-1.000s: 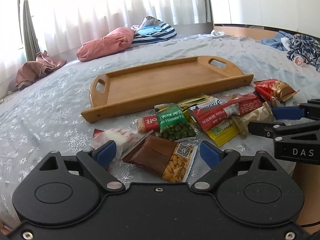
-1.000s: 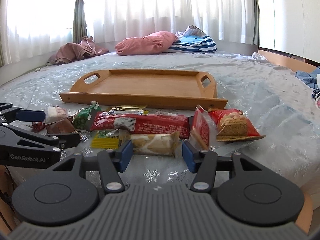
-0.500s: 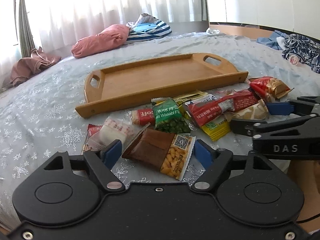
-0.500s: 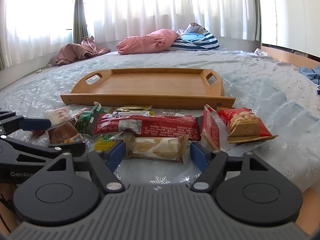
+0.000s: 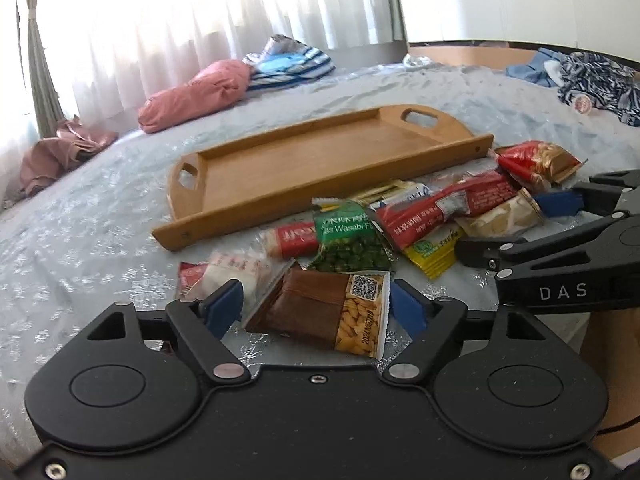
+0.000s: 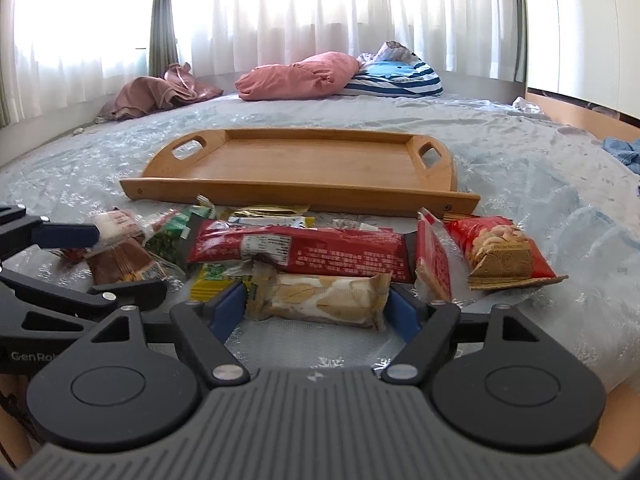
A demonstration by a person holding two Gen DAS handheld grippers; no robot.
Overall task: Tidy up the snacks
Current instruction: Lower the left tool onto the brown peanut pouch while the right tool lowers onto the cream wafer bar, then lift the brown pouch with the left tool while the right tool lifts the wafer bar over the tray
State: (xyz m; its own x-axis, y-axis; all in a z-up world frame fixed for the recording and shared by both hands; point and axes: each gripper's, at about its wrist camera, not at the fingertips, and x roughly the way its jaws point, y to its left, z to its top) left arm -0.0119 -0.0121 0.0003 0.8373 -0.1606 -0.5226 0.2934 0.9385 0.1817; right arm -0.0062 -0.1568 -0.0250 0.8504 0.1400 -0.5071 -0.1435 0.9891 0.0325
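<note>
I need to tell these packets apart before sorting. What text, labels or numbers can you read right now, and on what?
"DAS": side of the right gripper.
"GenRo", cut off: side of the left gripper.
"as Wasabi Fl", partly covered: green pea packet.
"2024", then blurred digits: brown peanut packet, beside a QR code.
Long red bar, yellow packet: print too small or blurred to read.

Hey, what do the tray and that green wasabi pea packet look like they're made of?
The tray looks like wood, perhaps bamboo: warm honey colour, faint grain, smooth satin finish, cut-out handles. The wasabi pea packet looks like thin glossy plastic film: it crinkles, has crimped edges, and the peas show through a clear part.
</note>
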